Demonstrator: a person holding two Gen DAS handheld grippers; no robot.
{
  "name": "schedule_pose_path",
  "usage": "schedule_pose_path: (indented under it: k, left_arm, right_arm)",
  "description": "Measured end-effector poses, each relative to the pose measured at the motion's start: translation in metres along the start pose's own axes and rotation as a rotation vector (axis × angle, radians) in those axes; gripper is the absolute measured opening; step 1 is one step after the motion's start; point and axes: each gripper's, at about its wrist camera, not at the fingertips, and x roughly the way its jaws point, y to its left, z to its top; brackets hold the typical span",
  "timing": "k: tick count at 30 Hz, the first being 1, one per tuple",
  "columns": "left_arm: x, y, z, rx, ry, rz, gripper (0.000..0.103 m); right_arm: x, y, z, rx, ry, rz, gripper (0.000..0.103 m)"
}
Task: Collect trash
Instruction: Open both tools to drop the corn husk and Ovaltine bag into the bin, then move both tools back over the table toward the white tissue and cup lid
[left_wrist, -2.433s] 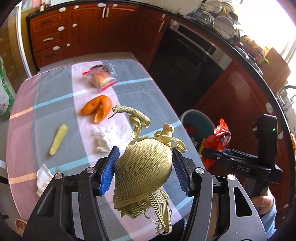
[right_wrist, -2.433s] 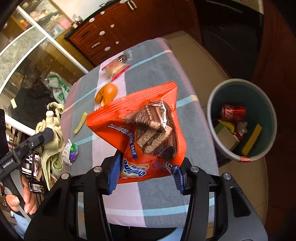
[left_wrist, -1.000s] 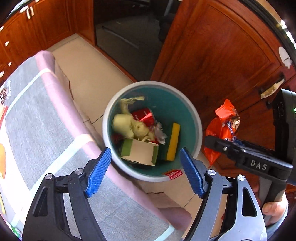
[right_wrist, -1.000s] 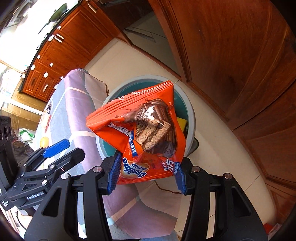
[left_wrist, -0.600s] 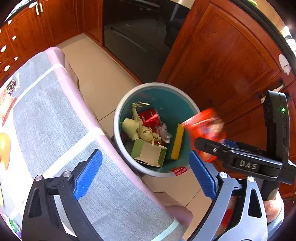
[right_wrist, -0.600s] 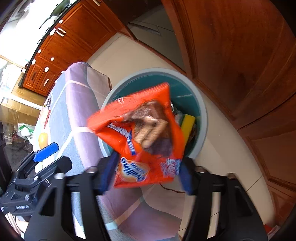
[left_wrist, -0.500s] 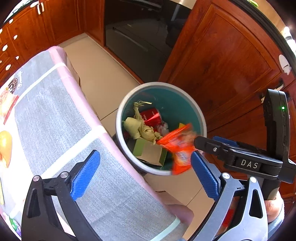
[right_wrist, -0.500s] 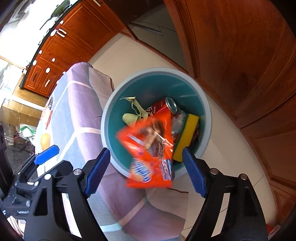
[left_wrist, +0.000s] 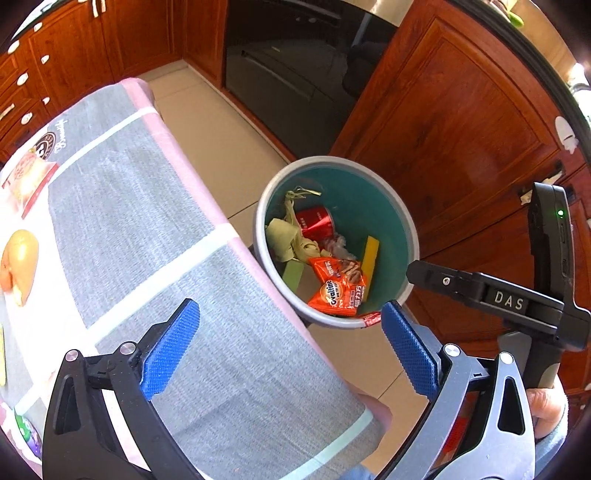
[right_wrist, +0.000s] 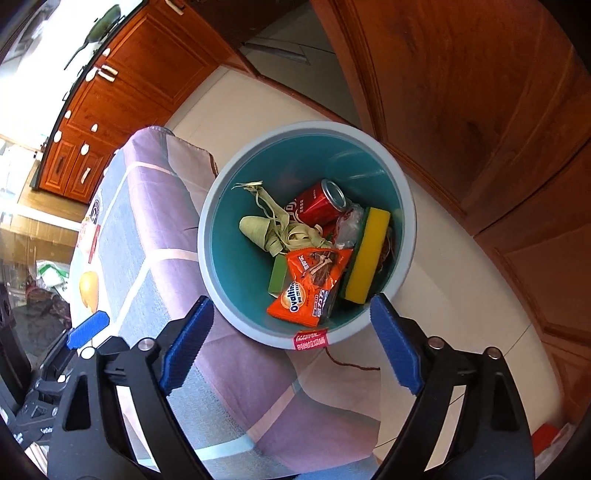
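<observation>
The round bin, grey outside and teal inside, stands on the floor beside the table. In it lie an orange snack packet, a pale corn husk, a red can and a yellow sponge. My left gripper hangs open and empty over the table edge. Directly above the bin, my right gripper is empty, its jaws opening.
The table's checked cloth carries an orange peel and a clear snack bag at the far side. Wooden cabinets and a dark oven stand behind the bin. Pale floor surrounds it.
The orange snack packet left my right gripper and dropped into the bin, and those jaws spread wide. My left gripper drew back over the table, its jaws wider.
</observation>
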Motion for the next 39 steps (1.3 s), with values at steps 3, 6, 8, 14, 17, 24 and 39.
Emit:
schedule_pose_path:
  k: [3,6,8,14,17,24,39]
  left_arm:
    - [-0.008,0.004,-0.006,-0.008,-0.009,0.001,0.099]
    - [-0.020,0.010,-0.014,-0.023,-0.015,0.002,0.099]
    - [-0.029,0.015,-0.021,-0.034,-0.025,0.008,0.099]
    - [-0.051,0.046,-0.050,-0.091,-0.054,0.038,0.099]
    - [-0.064,0.070,-0.069,-0.138,-0.062,0.057,0.099]
    - [-0.102,0.129,-0.110,-0.238,-0.099,0.088,0.099]
    - [-0.152,0.271,-0.208,-0.492,-0.144,0.183,0.099]
  right_arm:
    - [-0.003,0.004,-0.004,0.010,0.002,-0.005,0.086]
    - [-0.008,0.011,-0.010,0.007,0.003,-0.003,0.087]
    - [-0.011,0.017,-0.016,-0.002,-0.002,-0.002,0.088]
    - [-0.014,0.046,-0.035,-0.048,0.001,0.013,0.088]
    - [-0.014,0.068,-0.047,-0.087,0.007,0.027,0.088]
    - [-0.007,0.129,-0.077,-0.190,0.041,0.048,0.088]
    - [0.023,0.247,-0.138,-0.406,0.123,0.027,0.088]
